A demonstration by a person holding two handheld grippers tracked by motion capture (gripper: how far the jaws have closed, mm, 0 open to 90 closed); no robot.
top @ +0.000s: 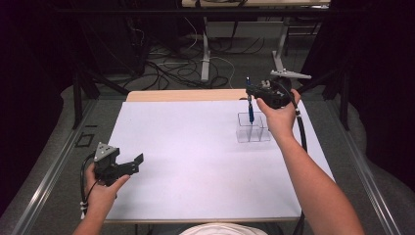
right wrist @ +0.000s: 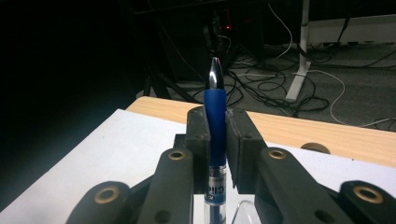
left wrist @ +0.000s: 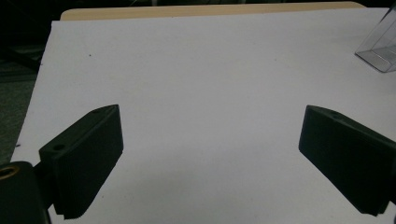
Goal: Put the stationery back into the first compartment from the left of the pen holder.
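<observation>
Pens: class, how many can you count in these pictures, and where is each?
1. The pen is clamped upright in the right gripper, its lower end inside the clear box. No others are visible.

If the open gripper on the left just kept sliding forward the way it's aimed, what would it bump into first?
Probably nothing soon: ahead of the left gripper lies only bare white sheet, then the wooden table edge. The clear box sits off to the side, though depth is hard to judge.

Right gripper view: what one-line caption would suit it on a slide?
The right gripper clamps a blue pen upright, tip up, above a clear plastic box.
</observation>
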